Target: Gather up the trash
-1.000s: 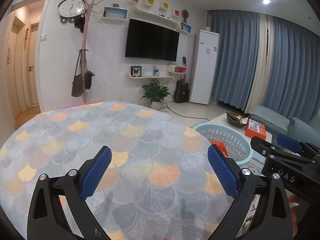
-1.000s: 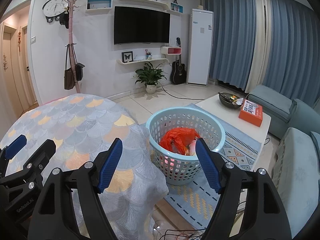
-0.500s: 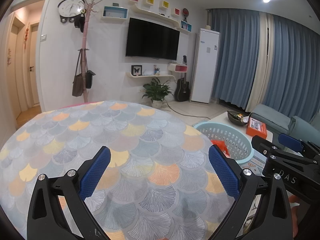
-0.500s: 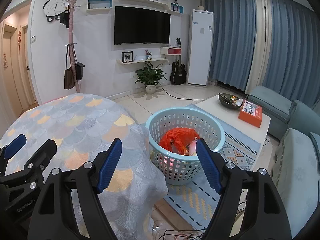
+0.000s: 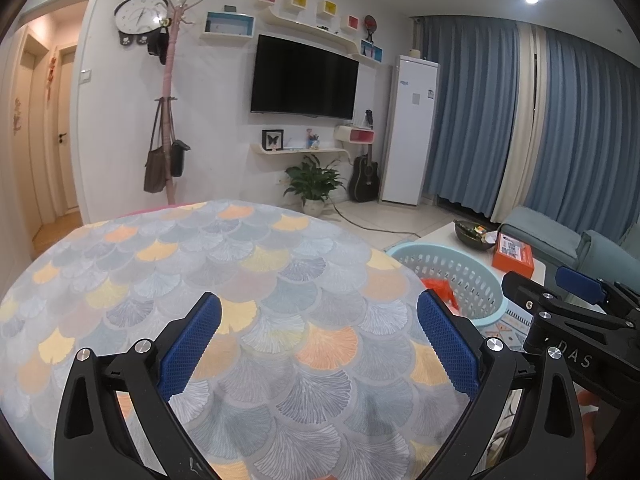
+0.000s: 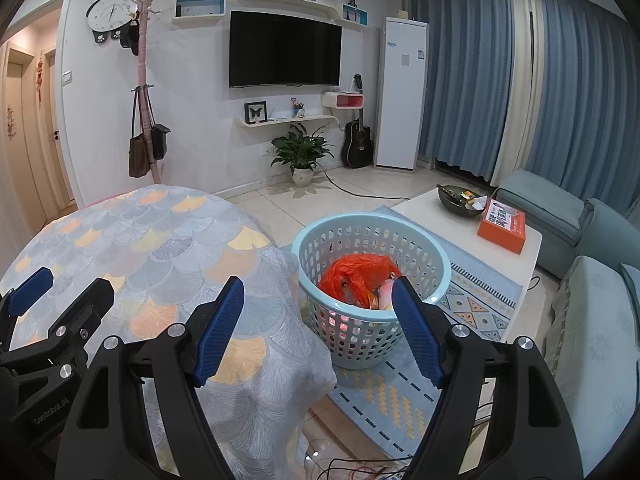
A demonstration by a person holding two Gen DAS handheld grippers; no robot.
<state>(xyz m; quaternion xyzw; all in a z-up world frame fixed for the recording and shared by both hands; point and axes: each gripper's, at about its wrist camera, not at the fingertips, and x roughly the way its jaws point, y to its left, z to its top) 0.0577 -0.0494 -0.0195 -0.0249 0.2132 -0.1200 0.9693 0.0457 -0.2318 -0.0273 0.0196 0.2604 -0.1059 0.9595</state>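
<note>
Two pairs of tongs hung wide apart and empty over a round tabletop draped in a fan-patterned cloth of grey, orange and yellow. The left tongs pointed across the bare middle of the cloth, while the right tongs stood past the tabletop's right edge, where the cloth fell in folds toward the floor. Just beside that edge, a pale blue basket sat on a patterned rug, with a crumpled orange plastic bag and other trash lying inside it. Beyond the basket, a white coffee table carried a dark bowl and an orange box near its far corner, next to a grey-blue sofa. On the far wall hung a black television beneath small coloured shelves, with a clock and a pink coat stand holding bags to its left. A potted plant, a guitar and a tall white cabinet lined the wall, blue curtains drawn beyond.
</note>
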